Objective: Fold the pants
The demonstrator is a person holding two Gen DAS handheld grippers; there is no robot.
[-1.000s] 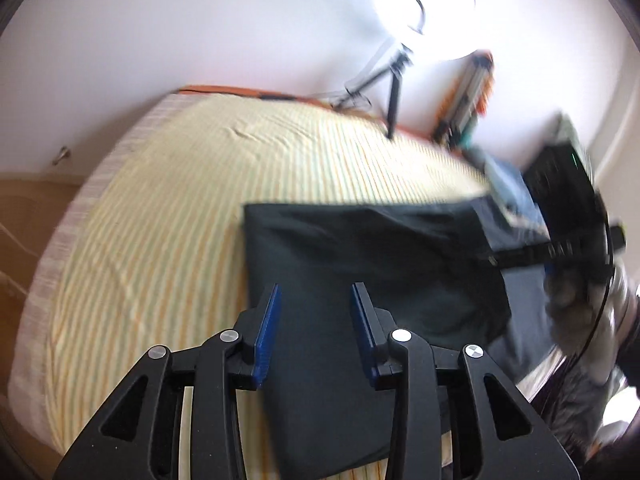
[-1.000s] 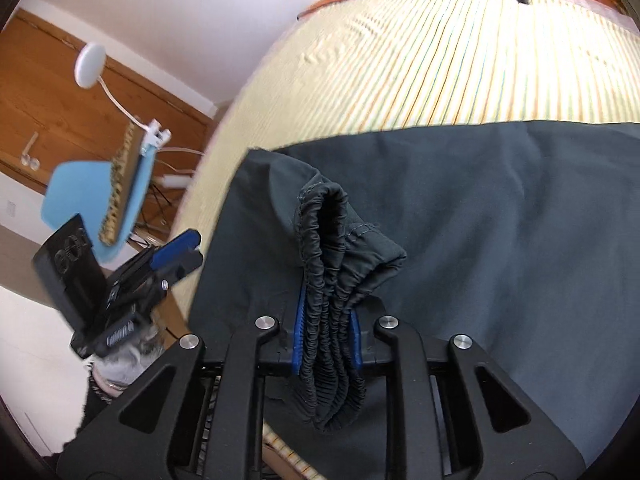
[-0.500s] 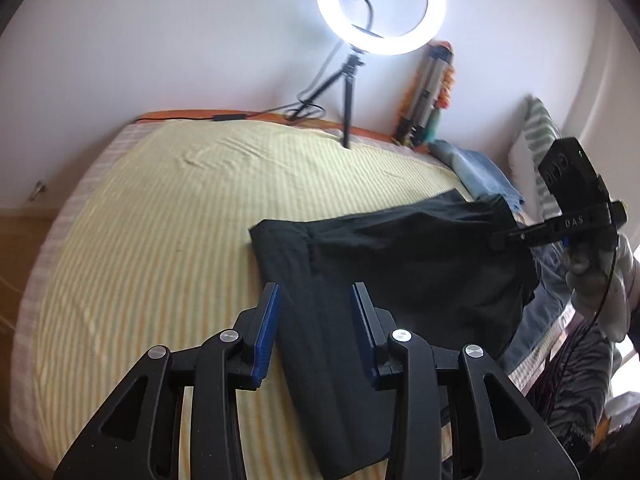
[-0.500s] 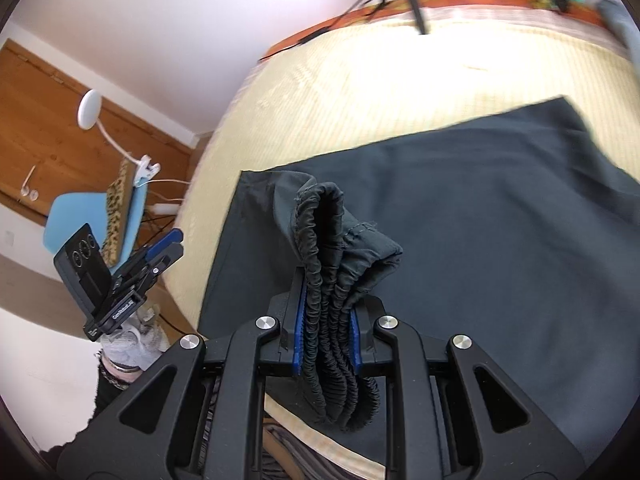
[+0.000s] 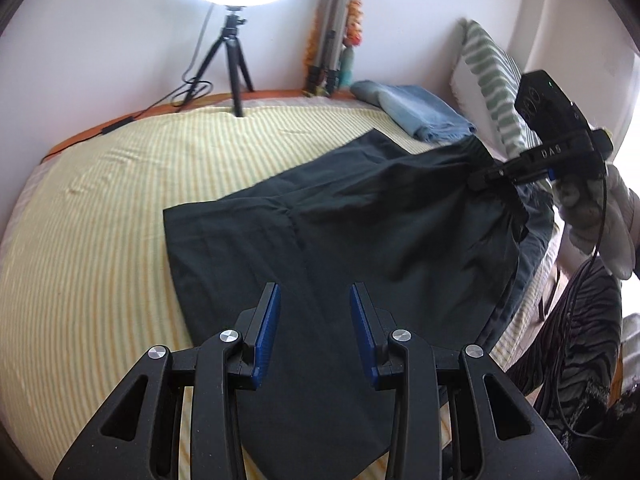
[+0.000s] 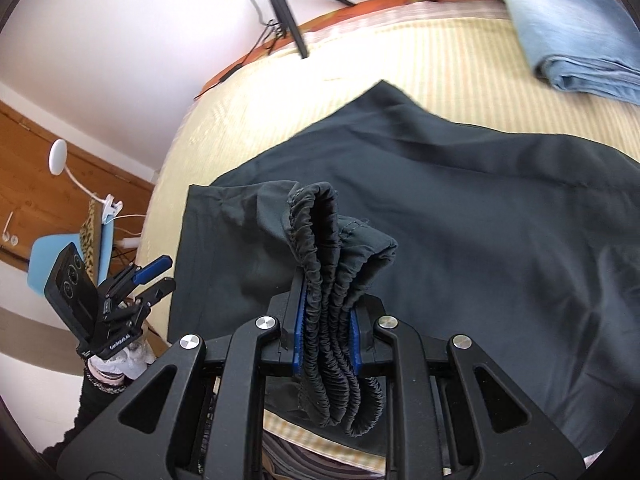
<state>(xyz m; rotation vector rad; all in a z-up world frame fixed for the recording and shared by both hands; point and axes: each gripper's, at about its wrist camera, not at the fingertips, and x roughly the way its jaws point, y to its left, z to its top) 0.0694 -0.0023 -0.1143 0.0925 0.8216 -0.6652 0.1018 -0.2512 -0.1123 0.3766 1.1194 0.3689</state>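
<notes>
Jaws: my right gripper point(image 6: 327, 336) is clamping the pants' point(image 5: 360, 216) bunched elastic waistband point(image 6: 340, 280); left gripper point(image 5: 314, 328) is hovering apart, empty. Soft, limp, light fabric; I judge the hems the next hold.

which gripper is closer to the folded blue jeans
Right. The right gripper holds the dark pants' waistband just short of the folded jeans; the left gripper hovers over the pant legs, farther off.
</notes>
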